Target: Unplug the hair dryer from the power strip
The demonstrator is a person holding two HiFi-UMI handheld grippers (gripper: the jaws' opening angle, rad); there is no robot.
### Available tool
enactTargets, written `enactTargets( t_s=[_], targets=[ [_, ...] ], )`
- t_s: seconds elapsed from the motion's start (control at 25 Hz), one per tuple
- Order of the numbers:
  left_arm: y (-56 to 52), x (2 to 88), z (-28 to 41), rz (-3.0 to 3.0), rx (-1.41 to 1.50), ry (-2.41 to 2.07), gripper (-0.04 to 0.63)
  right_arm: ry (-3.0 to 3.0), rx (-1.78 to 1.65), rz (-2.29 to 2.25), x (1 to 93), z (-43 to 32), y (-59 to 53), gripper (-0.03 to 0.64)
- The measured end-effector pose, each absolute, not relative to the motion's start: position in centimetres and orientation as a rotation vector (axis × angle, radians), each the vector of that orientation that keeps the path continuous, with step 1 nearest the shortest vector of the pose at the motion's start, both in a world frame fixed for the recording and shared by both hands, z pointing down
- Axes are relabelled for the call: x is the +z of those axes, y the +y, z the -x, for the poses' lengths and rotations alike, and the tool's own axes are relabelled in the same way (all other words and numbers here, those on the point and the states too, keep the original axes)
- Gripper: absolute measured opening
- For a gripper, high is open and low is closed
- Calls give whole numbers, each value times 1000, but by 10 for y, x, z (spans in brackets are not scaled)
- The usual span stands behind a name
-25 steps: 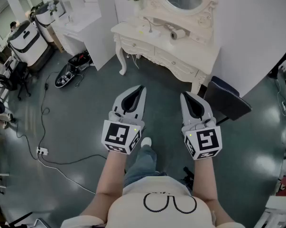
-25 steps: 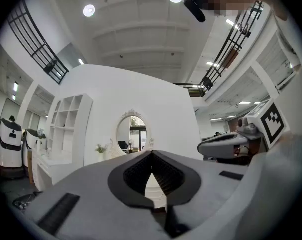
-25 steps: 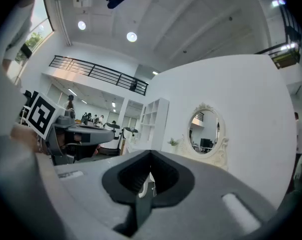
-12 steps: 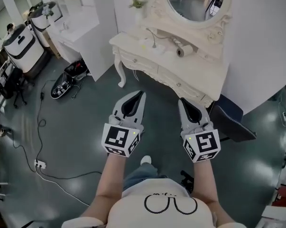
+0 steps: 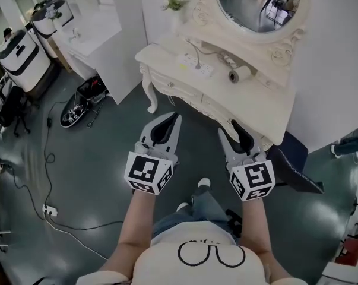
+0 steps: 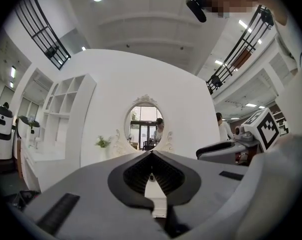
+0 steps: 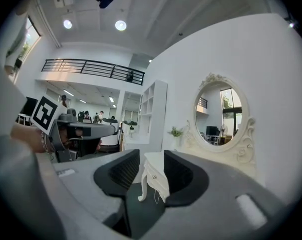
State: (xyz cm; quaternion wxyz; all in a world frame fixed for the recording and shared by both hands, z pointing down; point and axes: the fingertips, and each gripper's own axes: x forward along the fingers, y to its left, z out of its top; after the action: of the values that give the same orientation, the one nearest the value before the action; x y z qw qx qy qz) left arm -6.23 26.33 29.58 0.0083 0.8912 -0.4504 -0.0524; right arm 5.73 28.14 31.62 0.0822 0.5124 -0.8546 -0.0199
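A white power strip (image 5: 197, 66) lies on top of the white dressing table (image 5: 161, 51), with a plug in it and a grey cord curving toward the mirror. Just to its right lies the pale hair dryer (image 5: 239, 74), its round dark mouth facing me. Both grippers hover over the floor in front of the table, apart from it. My left gripper (image 5: 177, 117) (image 6: 152, 153) is shut and empty. The jaws of my right gripper (image 5: 227, 127) (image 7: 152, 156) have just been opening; they stand apart with nothing between them, and a table leg (image 7: 142, 186) shows through the gap.
An oval mirror (image 5: 256, 5) and a small plant (image 5: 176, 2) stand at the table's back. A dark stool (image 5: 294, 168) sits at the right. Cables and a floor socket (image 5: 48, 210) trail at the left, beside a black device (image 5: 78, 105) and white machines (image 5: 18, 52).
The person has stepped toward the dressing table and both grippers are closer to it. The right gripper's jaws, shut before, now stand apart. The left stays shut.
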Motion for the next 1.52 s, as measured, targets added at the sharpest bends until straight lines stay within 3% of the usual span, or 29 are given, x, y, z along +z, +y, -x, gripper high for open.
enactTargets(
  t_s=[0.28, 0.48, 0.6, 0.72, 1.16, 1.36, 1.52],
  targets=[
    [185, 320, 67, -2711, -118, -1423, 14, -2568, -24, -1514, 335, -61, 200, 146],
    [110, 331, 59, -2700, -80, -1409, 145, -2571, -6, -1473, 348, -66, 126, 146],
    [58, 340, 45, -2712, -6, -1367, 183, -2561, 12, -1429, 358, -69, 73, 189],
    [5, 351, 29, -2720, 56, -1331, 270, -2544, 17, -1384, 368, -75, 24, 213],
    [-114, 382, -1, -2701, 159, -1251, 278, -2483, 146, -1140, 438, -97, -92, 318],
    [-133, 402, -2, -2675, 211, -1241, 278, -2433, 211, -1018, 490, -93, -117, 402],
    [-148, 420, -1, -2651, 244, -1209, 278, -2354, 264, -989, 527, -93, -140, 413]
  ],
)
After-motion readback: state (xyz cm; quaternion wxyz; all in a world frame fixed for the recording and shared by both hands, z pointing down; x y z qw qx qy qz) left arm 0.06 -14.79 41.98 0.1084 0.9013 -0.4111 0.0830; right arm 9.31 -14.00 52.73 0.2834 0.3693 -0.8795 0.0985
